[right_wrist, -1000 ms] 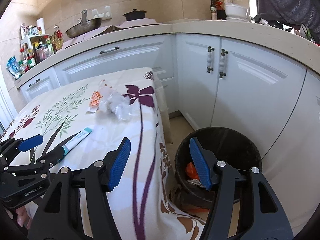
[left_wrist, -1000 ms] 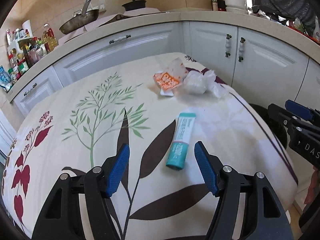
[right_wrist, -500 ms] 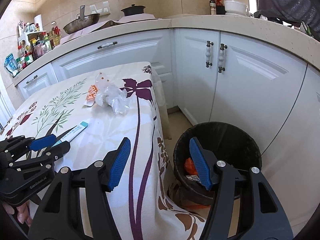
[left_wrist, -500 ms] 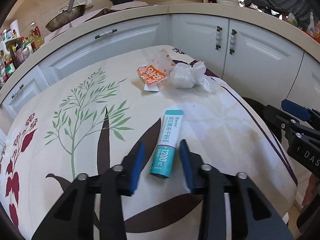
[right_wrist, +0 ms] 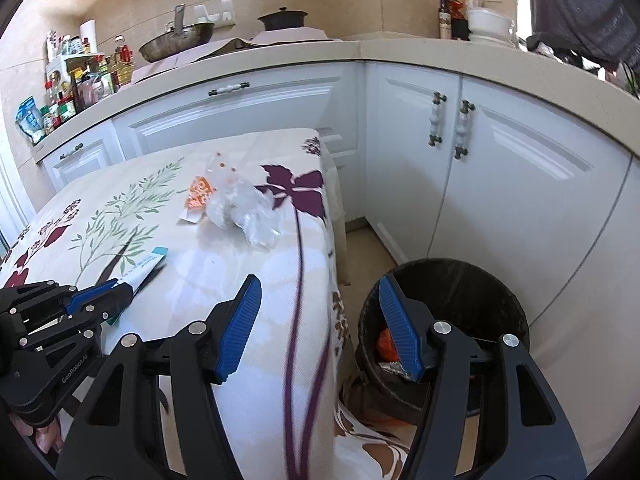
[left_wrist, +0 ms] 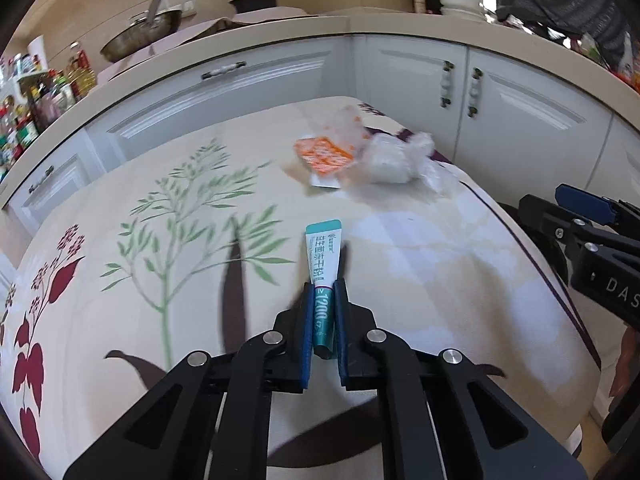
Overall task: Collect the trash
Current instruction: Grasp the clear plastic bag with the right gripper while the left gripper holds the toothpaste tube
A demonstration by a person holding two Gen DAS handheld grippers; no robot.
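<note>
Left gripper (left_wrist: 323, 308) clenched on the near end of the tube (left_wrist: 325, 264), its jaws having just closed from wide apart; grasp made, so lifting toward the bin (right_wrist: 444, 316) is judged next; tube flat on the tabletop (left_wrist: 420, 280), long axis running away from the camera, flat teal end pointing toward the wrapper (left_wrist: 325, 155) and bag (left_wrist: 394, 162); right gripper (right_wrist: 320, 328) released, empty, beside the tabletop's edge.

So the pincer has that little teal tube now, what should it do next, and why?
Probably lift the teal tube off the tablecloth and carry it toward the black bin. The left gripper has just closed its jaws on the tube's lower end, and the bin stands open beside the table.
</note>
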